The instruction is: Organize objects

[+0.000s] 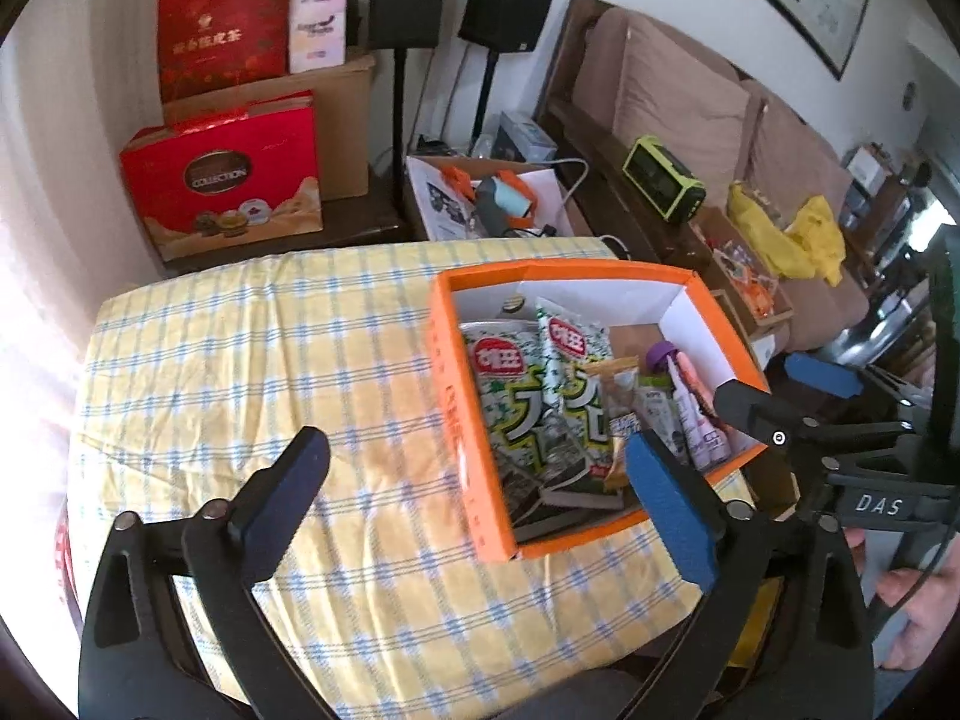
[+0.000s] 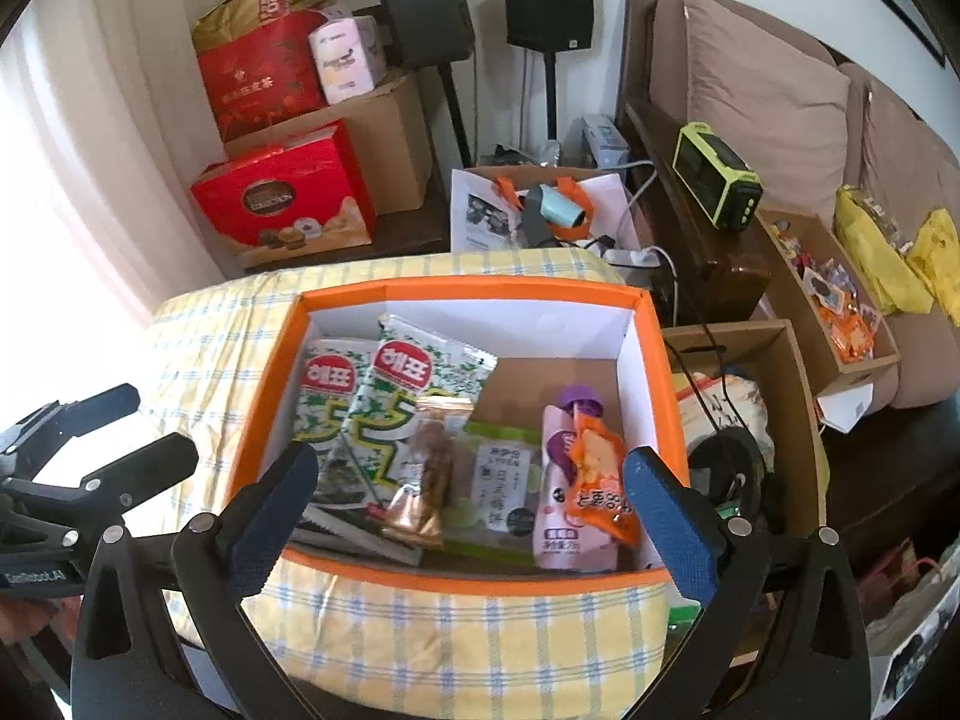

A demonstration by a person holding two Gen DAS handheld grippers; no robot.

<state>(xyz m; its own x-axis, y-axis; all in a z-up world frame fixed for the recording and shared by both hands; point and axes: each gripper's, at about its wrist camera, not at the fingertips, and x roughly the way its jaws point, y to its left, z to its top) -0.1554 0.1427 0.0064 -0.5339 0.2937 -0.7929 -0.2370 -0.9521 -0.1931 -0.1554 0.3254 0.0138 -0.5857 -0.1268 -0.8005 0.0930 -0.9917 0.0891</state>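
Note:
An orange box with white inner walls sits on the yellow checked tablecloth. Inside lie two green-and-white seaweed packs, a brown snack in clear wrap, a pale green packet, a purple-capped pouch and an orange packet. My right gripper hovers open above the box's near side with nothing between its fingers. My left gripper is open too, empty, over the box's left wall and the cloth. Each gripper shows in the other's view: right gripper, left gripper.
A brown cardboard box with cables stands right of the table. Behind are red gift boxes, two speakers on stands, a green radio and a sofa with a snack box. A hand grips the right tool.

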